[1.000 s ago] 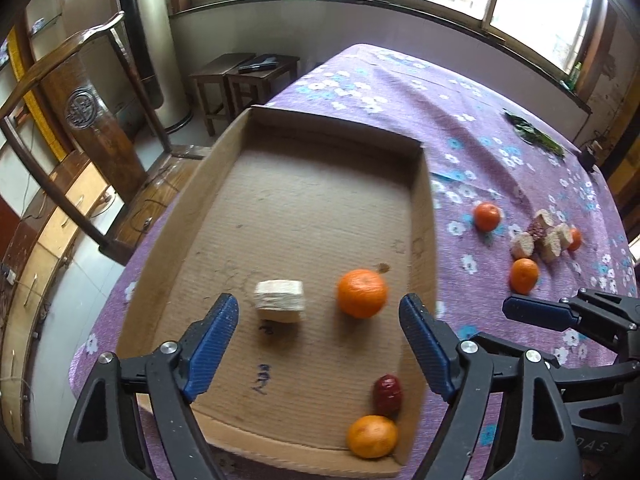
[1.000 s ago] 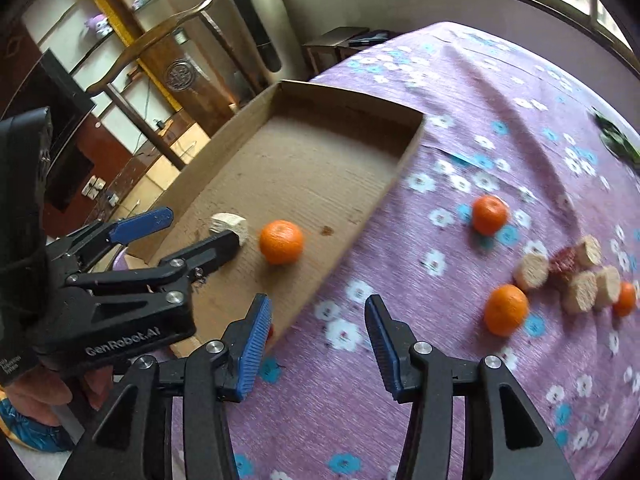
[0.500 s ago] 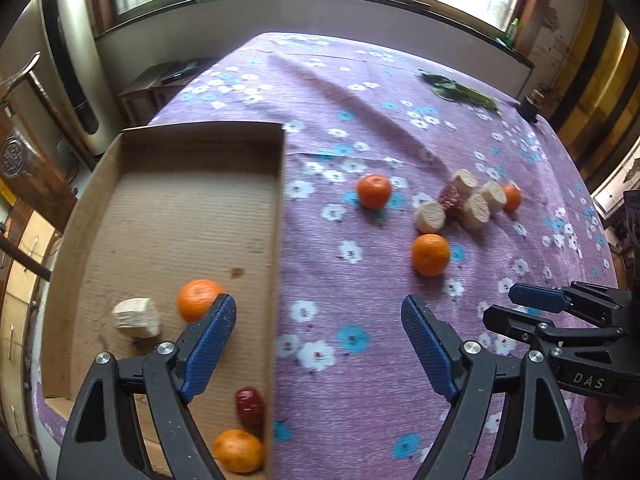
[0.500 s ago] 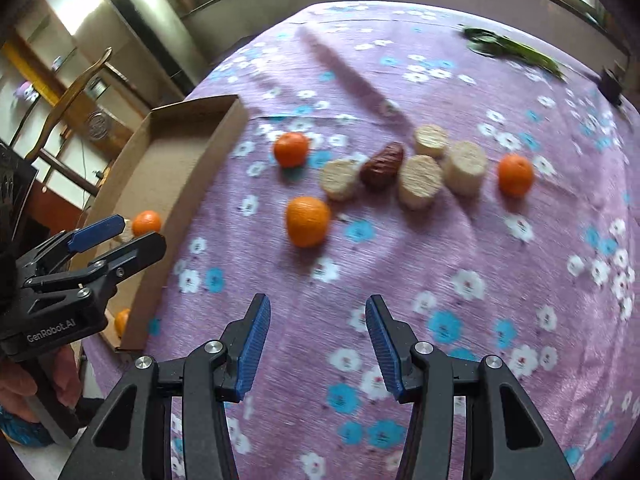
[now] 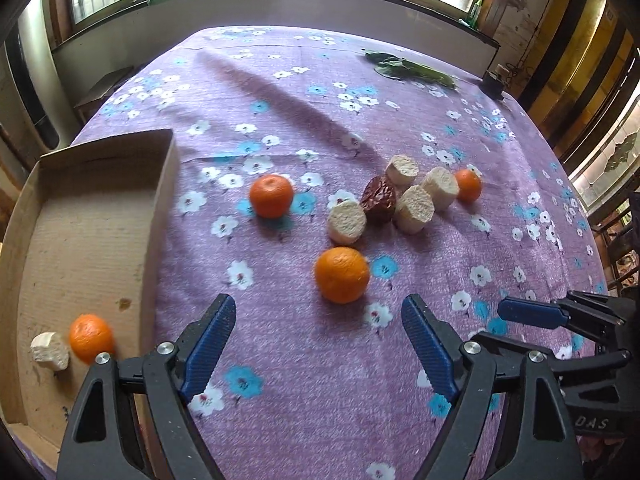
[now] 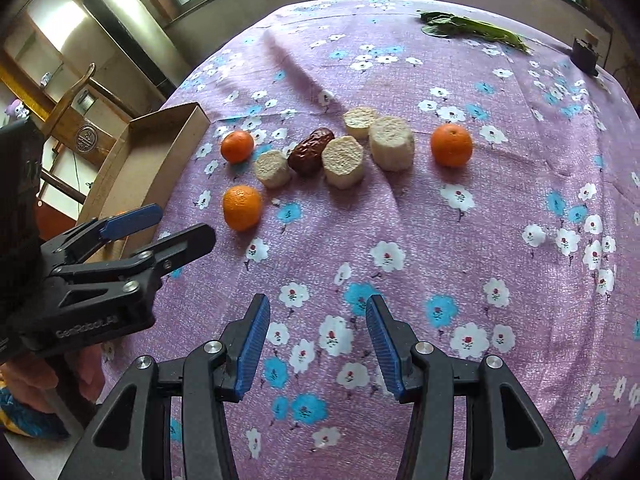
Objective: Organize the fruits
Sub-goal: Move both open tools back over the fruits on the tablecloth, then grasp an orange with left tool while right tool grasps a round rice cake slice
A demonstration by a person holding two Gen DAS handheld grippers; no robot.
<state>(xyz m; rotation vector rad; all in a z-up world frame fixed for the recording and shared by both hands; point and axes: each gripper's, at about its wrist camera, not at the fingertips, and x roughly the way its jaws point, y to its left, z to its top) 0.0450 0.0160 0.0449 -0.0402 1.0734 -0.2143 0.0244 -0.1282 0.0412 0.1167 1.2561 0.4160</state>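
Both your tools have swung right off the cardboard box [image 5: 92, 216]: left tool [image 5: 318, 344] wide, right tool [image 6: 318, 344] half-open, both empty. Three oranges [image 5: 341, 275], four pale chunks [image 5: 346, 222], one date [image 5: 379, 199] cluster mid-tabletop [image 5: 320, 400]; near cloth lies bare.

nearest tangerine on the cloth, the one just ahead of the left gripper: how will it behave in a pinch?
The tangerine looks round, so a nudge would probably roll it across the tablecloth. Its dimpled peel likely grips well but gives under pressure. The left gripper looks wide enough.

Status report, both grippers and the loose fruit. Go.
Left gripper open, empty; right gripper open, empty. Nearest orange on cloth, ahead of left gripper. Path clear.
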